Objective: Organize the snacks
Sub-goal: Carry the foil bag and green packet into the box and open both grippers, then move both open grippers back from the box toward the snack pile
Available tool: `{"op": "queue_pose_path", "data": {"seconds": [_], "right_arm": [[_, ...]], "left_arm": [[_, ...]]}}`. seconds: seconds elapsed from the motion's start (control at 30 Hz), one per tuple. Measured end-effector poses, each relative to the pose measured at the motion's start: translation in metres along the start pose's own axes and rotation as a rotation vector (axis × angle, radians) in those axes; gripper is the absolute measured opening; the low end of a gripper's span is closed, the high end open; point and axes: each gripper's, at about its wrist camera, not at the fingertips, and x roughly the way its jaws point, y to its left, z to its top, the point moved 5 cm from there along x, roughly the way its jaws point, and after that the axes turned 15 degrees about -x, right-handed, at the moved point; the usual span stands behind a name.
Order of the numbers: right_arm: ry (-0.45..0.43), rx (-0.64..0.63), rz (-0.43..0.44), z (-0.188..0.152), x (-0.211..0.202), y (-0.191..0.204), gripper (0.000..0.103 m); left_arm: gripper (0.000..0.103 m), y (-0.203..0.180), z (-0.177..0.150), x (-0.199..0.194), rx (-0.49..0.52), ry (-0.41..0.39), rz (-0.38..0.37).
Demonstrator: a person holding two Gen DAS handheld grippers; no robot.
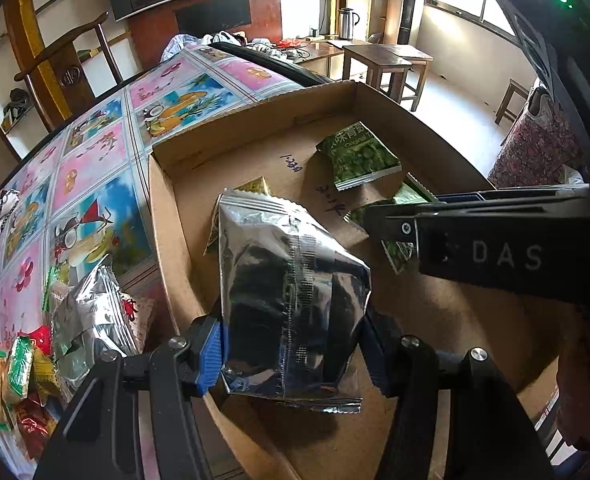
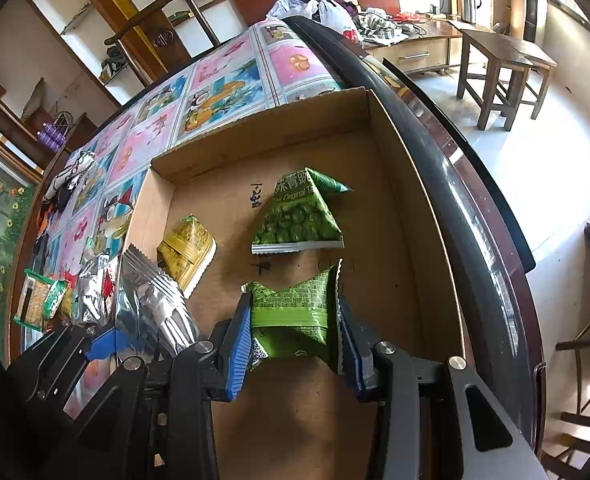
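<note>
Over a shallow cardboard box (image 2: 423,216) on a table (image 1: 95,168) covered in a bright fruit-print cloth, two hand-held grippers each carry a snack. Left gripper (image 1: 291,350): fingers half-spread and pressed against the sides of a silver foil packet (image 1: 287,288), which hangs above the box's near left corner. Right gripper (image 2: 295,344): fingers narrower, clamped on the flanks of a green packet (image 2: 295,312) just above the box floor, with the jaws easing apart slightly.

Both packets look light, air-puffed and crinkly; the foil is likely slick, so a grip across the padded middle rather than the thin crimped seam seems safest, and a hard squeeze could crush what is inside.

Inside the box already lie a green pea packet (image 2: 301,216) toward the far wall and a yellow packet (image 2: 185,250) near the left wall, apart from each other on the bare cardboard.

Outside the box, to its left, a loose heap of unsorted snacks (image 1: 55,344) waits on the table: silver, red, green and cracker packs.
</note>
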Motion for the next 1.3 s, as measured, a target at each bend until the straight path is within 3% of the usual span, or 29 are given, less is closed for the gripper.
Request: {"op": "queue_pose_path", "data": {"seconds": [0.67, 1.0, 1.3], "right_arm": [[-0.055, 0.078, -0.005, -0.009, -0.039, -0.002, 0.054], [-0.044, 0.056, 0.031, -0.019, -0.046, 0.038, 0.055], [-0.044, 0.007, 0.048, -0.022, -0.048, 0.082, 0.055]], "left_arm": [[0.063, 0.008, 0.005, -0.027, -0.026, -0.020, -0.033], [0.063, 0.036, -0.007, -0.059, -0.062, -0.049, -0.036], [0.063, 0.082, -0.017, -0.092, -0.128, -0.091, -0.011]]}}
